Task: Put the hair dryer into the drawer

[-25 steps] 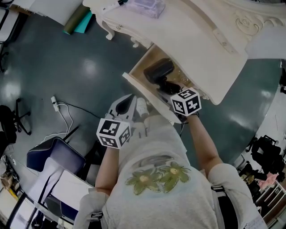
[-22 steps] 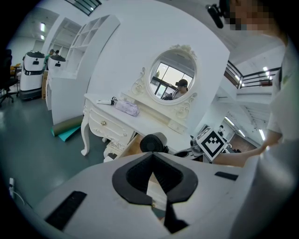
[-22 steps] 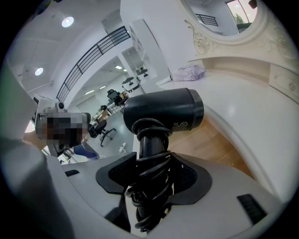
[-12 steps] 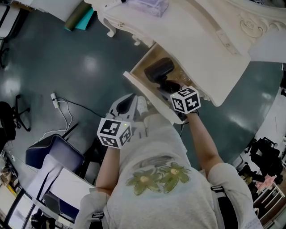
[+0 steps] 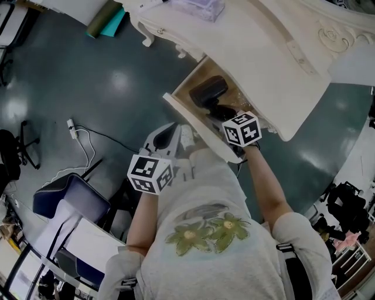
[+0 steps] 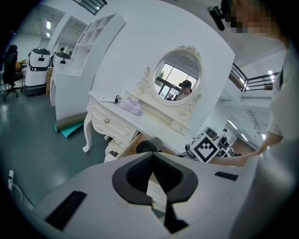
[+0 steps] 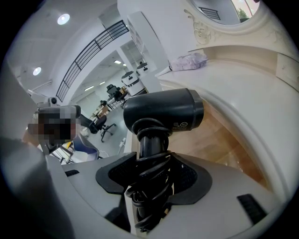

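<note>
The black hair dryer (image 5: 207,91) hangs over the open wooden drawer (image 5: 190,79) of the white dressing table. My right gripper (image 5: 226,117) is shut on the dryer's handle, which has the black cord wound around it. In the right gripper view the hair dryer's barrel (image 7: 163,112) lies crosswise above my right gripper (image 7: 152,163), with the drawer's wooden bottom (image 7: 219,135) behind it. My left gripper (image 5: 173,130) hovers just before the drawer front, shut and holding nothing. In the left gripper view my left gripper (image 6: 152,161) points at the hair dryer (image 6: 148,146).
The white dressing table (image 5: 263,47) carries a purple pouch (image 5: 199,7) and an oval mirror (image 6: 177,77). A white cable with a plug (image 5: 73,135) lies on the dark floor at the left. A blue stool (image 5: 70,202) stands near my left side. A rolled mat (image 5: 105,20) lies by the table leg.
</note>
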Demonstrator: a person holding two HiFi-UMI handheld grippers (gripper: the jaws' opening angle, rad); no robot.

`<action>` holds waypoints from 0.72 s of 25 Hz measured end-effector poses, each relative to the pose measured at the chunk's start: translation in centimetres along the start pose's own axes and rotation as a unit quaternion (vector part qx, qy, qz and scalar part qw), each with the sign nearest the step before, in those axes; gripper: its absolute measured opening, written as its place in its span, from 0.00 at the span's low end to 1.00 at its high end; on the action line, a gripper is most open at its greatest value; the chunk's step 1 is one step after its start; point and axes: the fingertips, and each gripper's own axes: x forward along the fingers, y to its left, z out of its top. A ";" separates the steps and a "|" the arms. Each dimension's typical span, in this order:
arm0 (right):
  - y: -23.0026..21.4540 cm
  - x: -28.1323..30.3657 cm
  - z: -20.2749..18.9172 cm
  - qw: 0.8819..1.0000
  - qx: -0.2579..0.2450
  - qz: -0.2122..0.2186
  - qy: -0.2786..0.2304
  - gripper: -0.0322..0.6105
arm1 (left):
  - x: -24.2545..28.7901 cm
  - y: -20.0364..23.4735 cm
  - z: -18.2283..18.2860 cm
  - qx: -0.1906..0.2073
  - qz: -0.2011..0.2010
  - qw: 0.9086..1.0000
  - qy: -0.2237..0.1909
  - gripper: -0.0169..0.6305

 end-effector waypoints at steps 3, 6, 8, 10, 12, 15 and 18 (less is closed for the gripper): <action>-0.2 0.3 -0.2 1.000 0.001 0.001 0.004 0.39 | 0.2 -0.2 0.0 -0.002 -0.001 1.000 -0.001 0.04; -0.4 0.7 -0.4 1.000 0.000 0.001 0.008 0.39 | 0.3 -0.4 -0.1 -0.002 -0.001 1.000 0.000 0.04; -0.5 0.9 -0.4 1.000 0.000 0.002 0.011 0.39 | 0.3 -0.4 -0.2 -0.003 0.000 1.000 0.000 0.04; -0.5 1.1 -0.5 1.000 0.001 0.002 0.012 0.39 | 0.1 -0.3 -0.4 -0.004 0.002 1.000 0.001 0.04; -0.6 1.3 -0.5 1.000 0.001 0.002 0.013 0.39 | 0.0 -0.2 -0.5 -0.006 0.004 1.000 0.001 0.04; -0.8 1.5 -0.7 1.000 0.001 0.002 0.017 0.39 | 0.1 -0.1 -0.7 -0.008 0.007 1.000 0.001 0.04; -1.0 1.8 -0.9 1.000 0.006 0.003 0.020 0.39 | 0.2 -0.2 -0.8 -0.007 0.010 1.000 0.003 0.04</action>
